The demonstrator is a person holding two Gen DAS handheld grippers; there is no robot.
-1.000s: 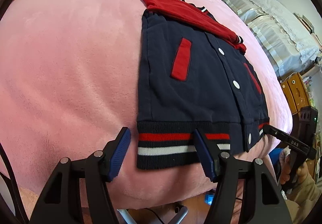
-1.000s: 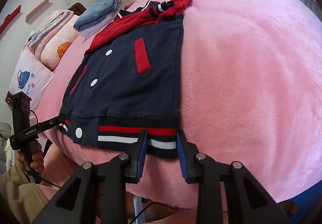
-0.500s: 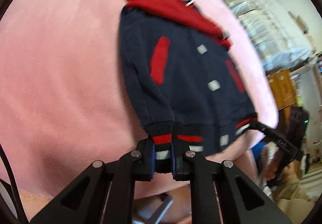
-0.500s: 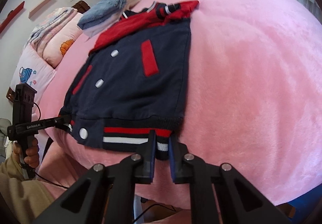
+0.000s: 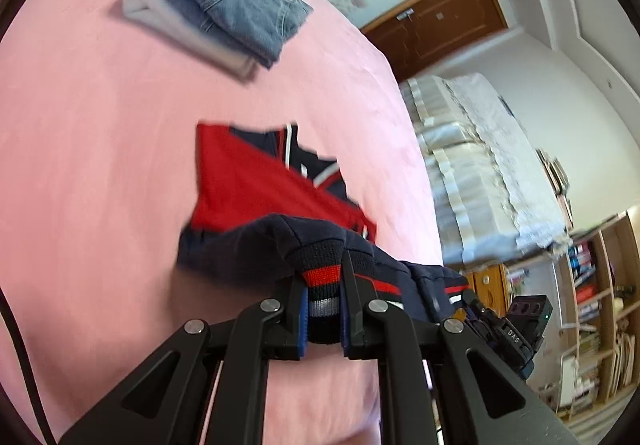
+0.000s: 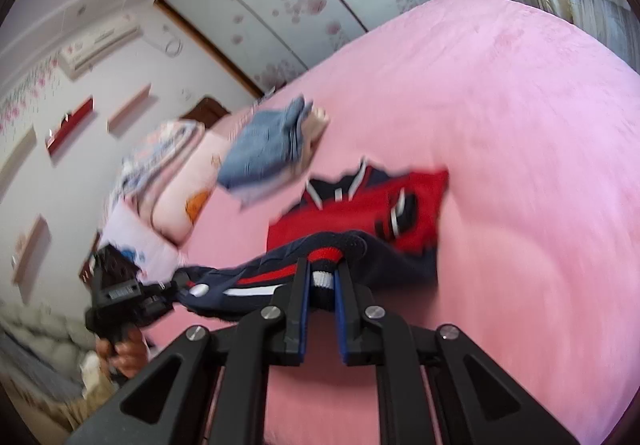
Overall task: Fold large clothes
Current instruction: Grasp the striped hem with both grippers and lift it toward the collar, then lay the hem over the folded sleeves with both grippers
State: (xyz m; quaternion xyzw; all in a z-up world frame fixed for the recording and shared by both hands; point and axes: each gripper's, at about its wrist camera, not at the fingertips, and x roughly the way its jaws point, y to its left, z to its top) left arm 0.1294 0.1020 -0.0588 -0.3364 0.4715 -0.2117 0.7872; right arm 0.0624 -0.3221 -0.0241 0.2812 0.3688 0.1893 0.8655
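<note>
A navy jacket with red sleeves and a striped hem lies on the pink bed. My left gripper is shut on the left corner of its striped hem and holds it lifted over the jacket's body. My right gripper is shut on the right corner of the hem and holds it lifted too. The hem hangs between the two grippers above the red sleeves. The right gripper shows in the left wrist view, and the left gripper in the right wrist view.
A stack of folded clothes with blue denim on top lies farther up the bed; it also shows in the right wrist view. Pillows sit at the headboard. A white covered sofa and a bookshelf stand beyond the bed's right side.
Both grippers closed on the hem corners, then lifted and carried the hem up the bed over the jacket's body, toward the collar.
</note>
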